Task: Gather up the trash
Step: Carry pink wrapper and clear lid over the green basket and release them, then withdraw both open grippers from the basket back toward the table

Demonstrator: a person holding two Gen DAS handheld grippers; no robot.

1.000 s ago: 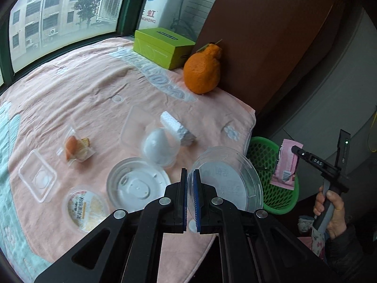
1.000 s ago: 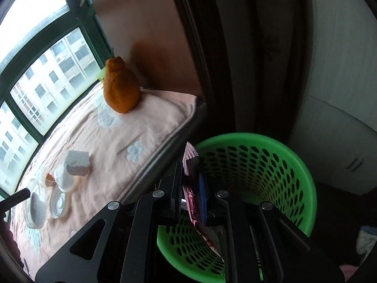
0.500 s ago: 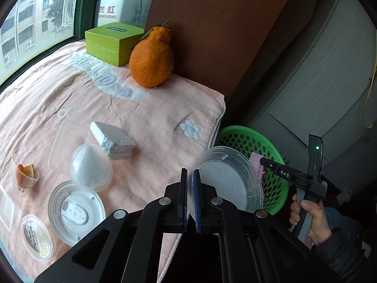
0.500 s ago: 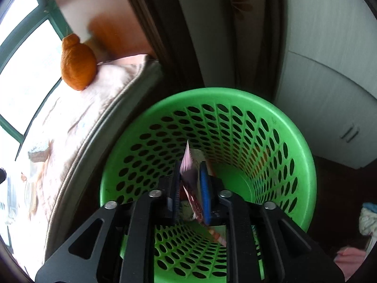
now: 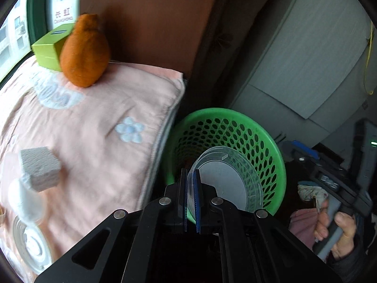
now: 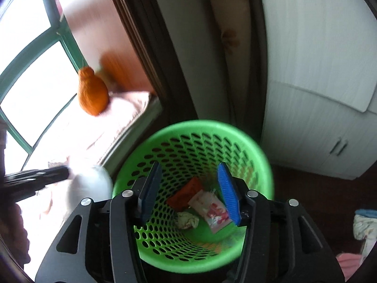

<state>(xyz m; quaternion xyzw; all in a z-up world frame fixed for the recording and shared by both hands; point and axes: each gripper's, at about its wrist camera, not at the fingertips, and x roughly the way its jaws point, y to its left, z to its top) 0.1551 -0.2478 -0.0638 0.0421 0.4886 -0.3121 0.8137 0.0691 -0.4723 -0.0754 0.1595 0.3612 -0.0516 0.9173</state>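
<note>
My left gripper (image 5: 190, 173) is shut on the rim of a clear round plastic lid (image 5: 232, 179), which it holds tilted over the green mesh basket (image 5: 226, 114). My right gripper (image 6: 188, 165) hangs above the same basket (image 6: 261, 165); its jaws are opening and nothing is between them. On the basket floor lie a pink wrapper (image 6: 213, 210), an orange scrap (image 6: 186, 192) and a crumpled paper (image 6: 187, 220). In the right wrist view the lid (image 6: 90, 188) shows as a white blur by the basket's left rim.
On the pink blanket (image 5: 94, 129) sit a big orange fruit (image 5: 84, 52), a green box (image 5: 48, 49), a foam block (image 5: 38, 168), a white dome (image 5: 22, 199) and a round lid (image 5: 31, 245). White cabinets (image 6: 318, 118) stand behind the basket. A hand (image 5: 334, 224) grips the right tool.
My left gripper has carried the clear lid rightwards, from above the blanket to over the basket. My right gripper has opened and the pink wrapper has dropped into the basket.
</note>
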